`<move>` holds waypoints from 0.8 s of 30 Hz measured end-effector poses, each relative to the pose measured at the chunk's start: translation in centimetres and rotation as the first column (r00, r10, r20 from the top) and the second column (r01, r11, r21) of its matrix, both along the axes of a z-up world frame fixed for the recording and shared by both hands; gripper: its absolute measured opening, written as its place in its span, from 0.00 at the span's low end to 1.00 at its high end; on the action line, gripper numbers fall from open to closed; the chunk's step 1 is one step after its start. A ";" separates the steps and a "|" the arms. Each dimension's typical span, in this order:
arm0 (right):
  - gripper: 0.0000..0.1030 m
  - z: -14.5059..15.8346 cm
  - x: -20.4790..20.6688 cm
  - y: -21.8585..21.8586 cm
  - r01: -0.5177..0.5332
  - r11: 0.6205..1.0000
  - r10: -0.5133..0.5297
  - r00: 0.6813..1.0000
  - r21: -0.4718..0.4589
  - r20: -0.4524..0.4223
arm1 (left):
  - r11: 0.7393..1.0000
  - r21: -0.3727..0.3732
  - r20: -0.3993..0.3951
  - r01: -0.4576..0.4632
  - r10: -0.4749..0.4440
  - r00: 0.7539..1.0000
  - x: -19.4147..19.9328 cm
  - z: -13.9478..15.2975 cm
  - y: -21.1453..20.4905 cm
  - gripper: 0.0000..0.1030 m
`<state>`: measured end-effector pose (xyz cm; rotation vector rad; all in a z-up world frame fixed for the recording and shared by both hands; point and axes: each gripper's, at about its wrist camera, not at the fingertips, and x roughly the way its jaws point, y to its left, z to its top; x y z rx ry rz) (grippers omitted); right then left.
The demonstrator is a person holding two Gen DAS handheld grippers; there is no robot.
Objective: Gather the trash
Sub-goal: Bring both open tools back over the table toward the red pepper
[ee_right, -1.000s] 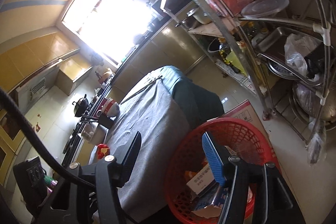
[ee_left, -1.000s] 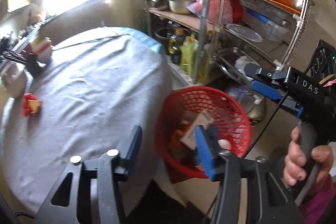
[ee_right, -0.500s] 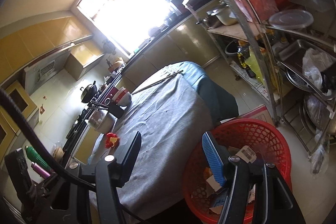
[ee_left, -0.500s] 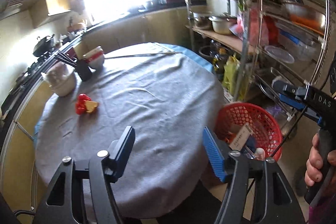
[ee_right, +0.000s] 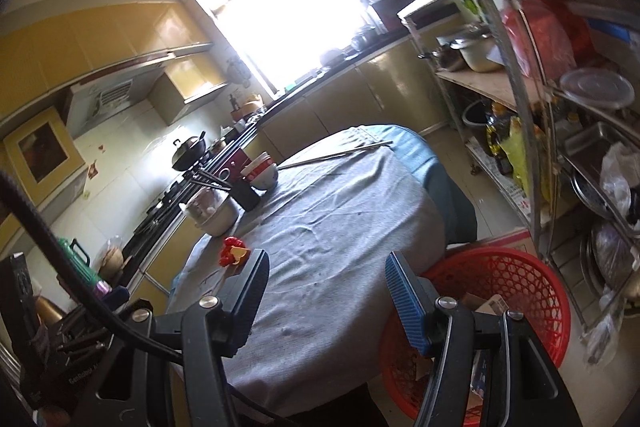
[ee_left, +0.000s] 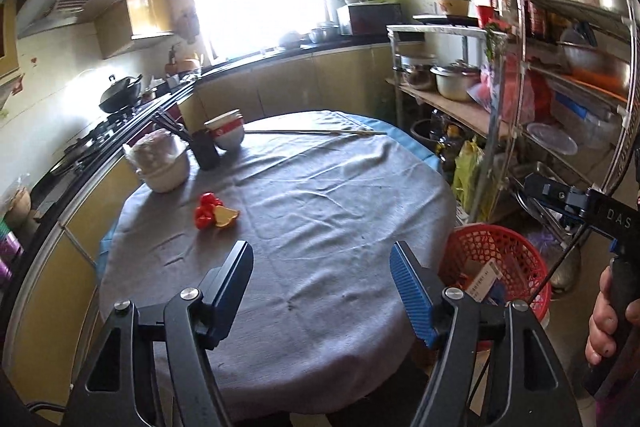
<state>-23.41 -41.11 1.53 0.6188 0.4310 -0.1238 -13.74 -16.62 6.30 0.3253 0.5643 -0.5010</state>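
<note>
A red and yellow piece of trash [ee_left: 214,215] lies on the left side of the round table with the grey cloth [ee_left: 320,211]; it also shows in the right wrist view [ee_right: 233,255]. A red mesh basket [ee_left: 516,255] with cartons and wrappers stands on the floor right of the table, and shows in the right wrist view [ee_right: 516,283]. My left gripper [ee_left: 322,291] is open and empty above the table's near edge. My right gripper [ee_right: 326,299] is open and empty, over the near right edge of the table, by the basket; its body shows in the left wrist view [ee_left: 576,205].
At the table's far left stand a covered white bowl [ee_left: 162,163], a dark chopstick holder [ee_left: 205,149] and stacked red-rimmed bowls [ee_left: 226,129]. Long chopsticks [ee_left: 316,132] lie at the far edge. A metal rack [ee_left: 560,99] with pots stands right. A stove counter [ee_left: 92,143] runs along the left.
Both grippers have lifted and swung left from over the red basket to face the table. The basket now sits at the lower right of both views. Both stay open and empty.
</note>
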 end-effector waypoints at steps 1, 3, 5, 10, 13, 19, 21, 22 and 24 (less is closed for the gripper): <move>0.63 0.2 0.1 0.4 -0.008 1.000 0.008 1.000 -0.011 0.001 | 1.000 -0.002 0.003 -0.009 0.009 1.000 0.1 0.0 0.3 0.70; 0.63 0.6 0.2 1.0 -0.021 0.999 0.021 1.000 -0.028 0.004 | 0.999 -0.007 0.008 -0.033 0.033 0.999 0.3 0.2 1.2 0.70; 0.63 0.8 0.3 1.5 -0.031 0.999 0.031 0.999 -0.039 0.006 | 0.998 -0.015 0.003 -0.056 0.056 0.998 0.7 0.2 2.0 0.70; 0.63 1.1 0.8 2.9 -0.059 0.996 0.059 0.998 -0.064 0.002 | 0.992 -0.030 -0.011 -0.119 0.118 0.993 1.8 0.1 4.0 0.70; 0.63 1.3 1.1 3.8 -0.077 0.994 0.077 0.997 -0.080 -0.003 | 0.989 -0.040 -0.027 -0.145 0.144 0.989 2.3 -0.1 5.0 0.70; 0.63 1.4 1.8 5.4 -0.109 0.989 0.108 0.994 -0.103 -0.019 | 0.980 -0.051 -0.053 -0.193 0.190 0.980 3.2 -0.5 6.8 0.70; 0.63 1.3 2.1 5.9 -0.120 0.987 0.118 0.993 -0.108 -0.025 | 0.977 -0.055 -0.062 -0.206 0.203 0.977 3.4 -0.7 7.4 0.70; 0.63 1.2 2.2 6.1 -0.126 0.986 0.123 0.992 -0.110 -0.028 | 0.976 -0.056 -0.064 -0.212 0.208 0.976 3.5 -0.8 7.6 0.70; 0.63 1.2 2.4 6.6 -0.136 0.984 0.133 0.991 -0.117 -0.033 | 0.973 -0.059 -0.069 -0.223 0.219 0.973 3.6 -0.8 8.0 0.70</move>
